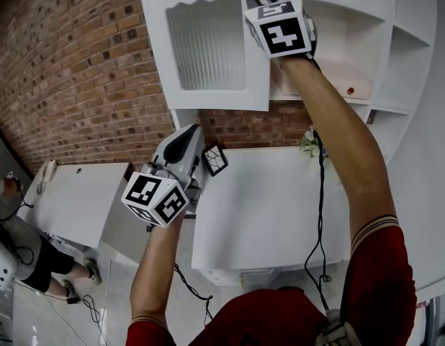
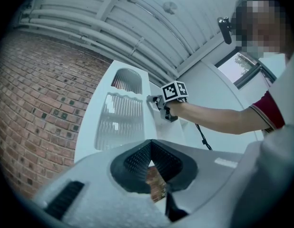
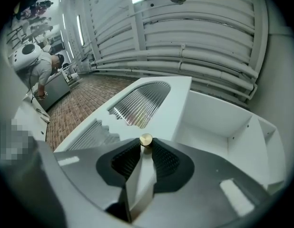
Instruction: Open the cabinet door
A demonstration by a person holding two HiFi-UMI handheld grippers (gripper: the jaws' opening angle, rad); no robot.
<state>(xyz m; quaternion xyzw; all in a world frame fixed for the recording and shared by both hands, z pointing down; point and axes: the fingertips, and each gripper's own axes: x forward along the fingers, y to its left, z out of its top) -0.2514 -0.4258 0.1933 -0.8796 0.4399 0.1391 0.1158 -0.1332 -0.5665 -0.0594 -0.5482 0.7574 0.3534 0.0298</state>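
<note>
The right gripper [image 3: 146, 148] is raised to the upper cabinet [image 1: 399, 42] and clamped on the free edge of the cabinet door [image 3: 159, 101]. The white edge runs back between its pads, and the brass knob [image 3: 146, 138] sits right at its fingertips. The door's ribbed glass pane [image 1: 207, 47] spreads out to the left of this gripper, and the open white compartment lies just to its right. The left gripper [image 2: 151, 152] hangs well below and left of the right one, over the white counter [image 1: 273, 215]. Its jaws are together with nothing between them, and the brick wall [image 1: 78, 71] is ahead of it.
</note>
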